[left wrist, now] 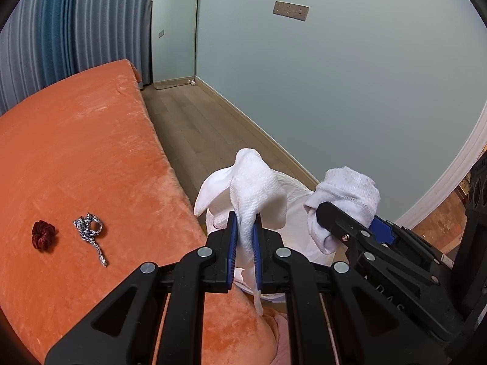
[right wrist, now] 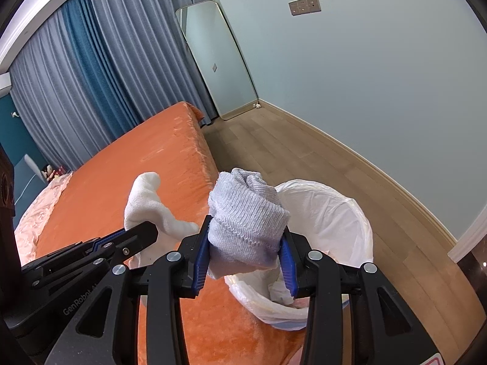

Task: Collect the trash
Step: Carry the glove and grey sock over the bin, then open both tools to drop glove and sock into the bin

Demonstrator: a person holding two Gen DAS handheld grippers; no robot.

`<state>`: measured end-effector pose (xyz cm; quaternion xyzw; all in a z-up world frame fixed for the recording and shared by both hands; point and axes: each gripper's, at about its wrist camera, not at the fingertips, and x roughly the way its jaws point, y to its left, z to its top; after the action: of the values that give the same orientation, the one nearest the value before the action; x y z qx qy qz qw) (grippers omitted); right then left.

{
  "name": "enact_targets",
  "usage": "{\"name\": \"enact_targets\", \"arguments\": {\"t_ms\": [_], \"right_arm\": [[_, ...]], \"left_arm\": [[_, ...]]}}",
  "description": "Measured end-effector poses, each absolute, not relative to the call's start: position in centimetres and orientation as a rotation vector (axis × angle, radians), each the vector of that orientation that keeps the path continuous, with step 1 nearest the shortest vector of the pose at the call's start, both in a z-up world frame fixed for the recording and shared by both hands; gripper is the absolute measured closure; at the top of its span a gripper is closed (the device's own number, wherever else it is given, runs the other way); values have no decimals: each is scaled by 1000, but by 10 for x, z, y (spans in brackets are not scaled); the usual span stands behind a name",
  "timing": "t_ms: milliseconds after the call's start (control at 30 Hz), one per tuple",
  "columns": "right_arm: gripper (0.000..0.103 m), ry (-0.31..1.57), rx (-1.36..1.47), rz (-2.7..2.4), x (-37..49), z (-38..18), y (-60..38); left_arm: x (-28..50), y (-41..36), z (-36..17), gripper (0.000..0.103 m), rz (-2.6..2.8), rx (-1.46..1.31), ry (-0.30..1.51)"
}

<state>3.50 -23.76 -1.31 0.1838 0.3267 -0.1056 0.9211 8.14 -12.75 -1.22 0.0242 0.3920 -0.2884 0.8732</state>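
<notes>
A white waffle-knit cloth (left wrist: 255,188) hangs crumpled and pinched at its middle, one flap drooping to the left and a thin tail trailing down below the pinch. Beside it, to the right, a rolled bundle of white knit fabric (right wrist: 248,216) (it looks like a sock or pair of socks, its ribbed hem showing at the front) sits squeezed on both sides, upright and rounded on top. Both are held in the air at the bed's edge, the bundle just above the near rim of a bin (right wrist: 362,222) lined with a white plastic bag.
</notes>
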Motion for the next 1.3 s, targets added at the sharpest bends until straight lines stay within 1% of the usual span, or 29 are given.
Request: {"name": "enact_targets", "arguments": {"t_ms": [1000, 1067, 1167, 1200, 1267, 1300], "right_arm": [[65, 657, 400, -284, 15, -14, -244], [64, 652, 403, -289, 12, -12, -244], [64, 644, 409, -294, 10, -9, -244], [64, 643, 410, -295, 10, -9, -244], [62, 643, 413, -297, 10, -10, -246], [61, 643, 416, -297, 10, -10, -246]], "left_arm": [[96, -167, -22, 92, -657, 96, 826], [96, -168, -21, 84, -652, 93, 827], [96, -168, -20, 75, -645, 83, 823], [97, -167, -20, 69, -640, 79, 825], [99, -165, -20, 61, -622, 64, 831], [100, -164, -19, 59, -619, 58, 832]]}}
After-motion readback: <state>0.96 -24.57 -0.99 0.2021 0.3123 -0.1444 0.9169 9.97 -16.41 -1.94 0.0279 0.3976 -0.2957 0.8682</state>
